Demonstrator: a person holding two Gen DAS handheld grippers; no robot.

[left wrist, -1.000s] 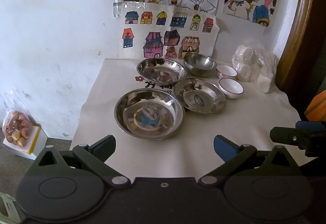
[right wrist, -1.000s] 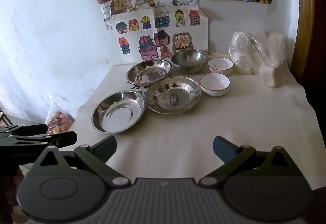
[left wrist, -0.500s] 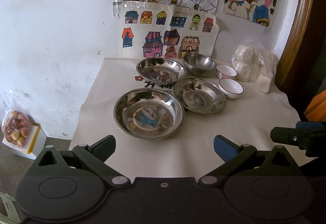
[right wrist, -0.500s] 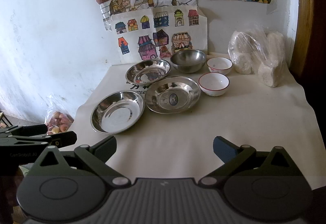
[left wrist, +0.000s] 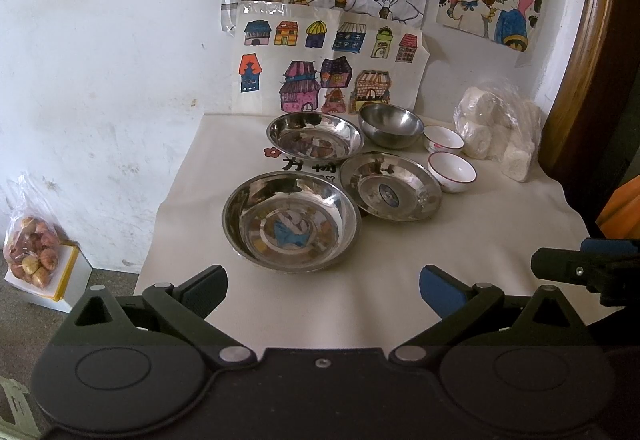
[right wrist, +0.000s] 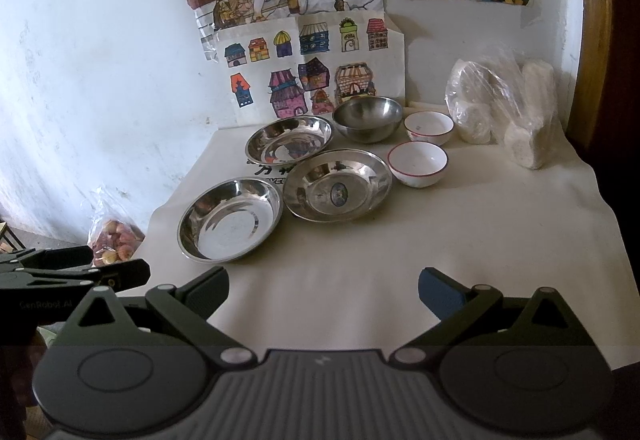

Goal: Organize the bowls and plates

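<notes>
Three steel plates lie on the cloth-covered table (left wrist: pixel 460 240): a near one (left wrist: pixel 291 227) (right wrist: pixel 229 219), a middle one (left wrist: pixel 390 186) (right wrist: pixel 338 185) and a far one (left wrist: pixel 315 136) (right wrist: pixel 289 139). Behind them stands a deep steel bowl (left wrist: pixel 391 125) (right wrist: pixel 367 118). Two white bowls with red rims sit to the right, one nearer (left wrist: pixel 451 172) (right wrist: pixel 418 163) and one farther (left wrist: pixel 443 138) (right wrist: pixel 428 127). My left gripper (left wrist: pixel 323 286) hangs open over the table's front edge, short of the near plate. My right gripper (right wrist: pixel 323 286) is open too, above the front cloth, holding nothing.
A plastic bag of white rolls (left wrist: pixel 500 128) (right wrist: pixel 508 112) stands at the back right by a wooden frame (left wrist: pixel 580 60). Drawings hang on the wall behind. A bag of fruit (left wrist: pixel 30 256) (right wrist: pixel 114 240) sits on the floor at the left.
Both grippers have drifted very slightly back and up; the dishes have not moved.
</notes>
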